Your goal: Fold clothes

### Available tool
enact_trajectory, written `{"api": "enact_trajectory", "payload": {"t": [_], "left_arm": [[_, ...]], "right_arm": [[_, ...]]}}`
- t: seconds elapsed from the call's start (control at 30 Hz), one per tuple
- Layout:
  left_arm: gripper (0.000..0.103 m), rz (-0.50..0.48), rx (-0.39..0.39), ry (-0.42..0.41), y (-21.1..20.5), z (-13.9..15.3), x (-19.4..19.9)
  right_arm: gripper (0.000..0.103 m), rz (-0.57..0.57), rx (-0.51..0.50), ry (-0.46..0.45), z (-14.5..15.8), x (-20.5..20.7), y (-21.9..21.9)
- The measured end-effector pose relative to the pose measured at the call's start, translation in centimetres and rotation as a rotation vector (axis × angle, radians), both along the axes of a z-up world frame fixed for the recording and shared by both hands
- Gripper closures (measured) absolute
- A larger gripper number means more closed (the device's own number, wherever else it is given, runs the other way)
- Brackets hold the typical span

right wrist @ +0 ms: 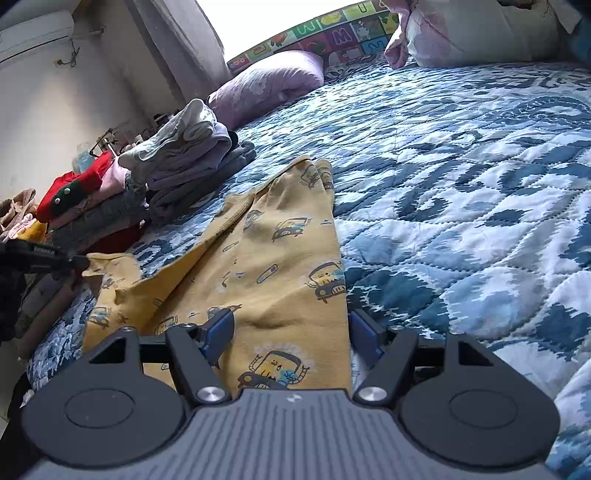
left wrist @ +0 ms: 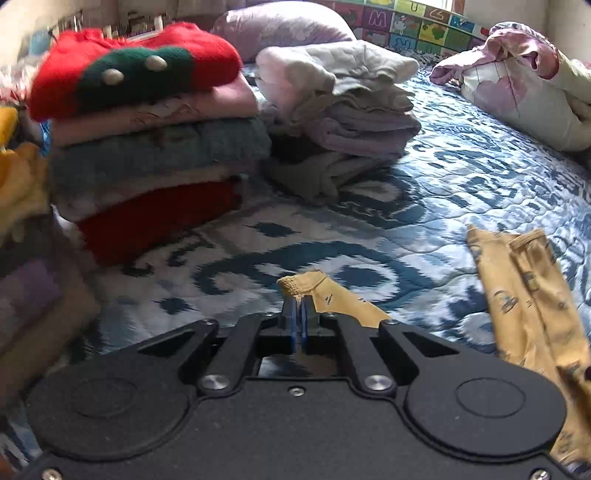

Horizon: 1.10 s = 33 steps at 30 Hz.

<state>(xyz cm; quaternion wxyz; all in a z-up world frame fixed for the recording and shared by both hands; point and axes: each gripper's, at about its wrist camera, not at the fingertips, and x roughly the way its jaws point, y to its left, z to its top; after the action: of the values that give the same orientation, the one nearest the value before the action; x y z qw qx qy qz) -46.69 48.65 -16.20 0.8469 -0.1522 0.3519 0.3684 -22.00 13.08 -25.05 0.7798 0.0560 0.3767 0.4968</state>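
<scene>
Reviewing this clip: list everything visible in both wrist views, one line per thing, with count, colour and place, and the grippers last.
yellow garment: one, yellow with car prints, spread on the quilt
quilt: one, blue and white, covers the bed
sweater stack: one pile, red and green on top, then pink, grey and red, far left
pale stack: one pile, white, lilac and grey, beside the sweater stack
lilac pillow: one, head of the bed
floral bedding: one heap, pink and white, far right
alphabet mat: one, multicoloured, behind the bed
left gripper: shut on the garment's cuff
right gripper: open, astride the garment
</scene>
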Motion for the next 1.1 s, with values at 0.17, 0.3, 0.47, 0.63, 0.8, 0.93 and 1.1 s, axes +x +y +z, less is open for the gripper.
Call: {"api": "enact_trajectory", "payload": {"t": [0.17,0.3,0.47,0.63,0.8,0.93,1.1], "left_arm": [[0.103,0.031,0.007,-0.013,0.9,1.2,-2.5],[0.103,0.07,-0.032,-0.046,0.9,2.6,-4.6],[0.103,0.13,-0.089,-0.106,0.3,4.0,-5.6],[0.103,0.165,-0.107,-0.164,1.8,4.3,-2.8],[0.077,0.118,-0.151,-0.261,3.0,2.9,-0.5],[0.077,0.107,-0.134,-0.24,2.6,1.7,-1.7],[0.077,0.178,-0.197,-0.21,3.7,-1.7,-3.3]], "right_arm": [[0.034,-0.008,-0.003,-0.005,0.0,-0.1,0.0],[0.033,-0.017,-0.004,-0.002,0.1,-0.1,-0.2],[0.032,-0.023,-0.009,-0.007,0.1,-0.2,-0.2],[0.032,-0.026,-0.015,-0.027,0.0,-0.5,-0.1],[0.032,-0.026,-0.012,-0.033,-0.1,-0.6,-0.1],[0.032,-0.029,-0.007,-0.028,-0.1,-0.5,-0.2],[0.029,-0.029,-0.015,-0.032,-0.1,-0.7,0.0]]}}
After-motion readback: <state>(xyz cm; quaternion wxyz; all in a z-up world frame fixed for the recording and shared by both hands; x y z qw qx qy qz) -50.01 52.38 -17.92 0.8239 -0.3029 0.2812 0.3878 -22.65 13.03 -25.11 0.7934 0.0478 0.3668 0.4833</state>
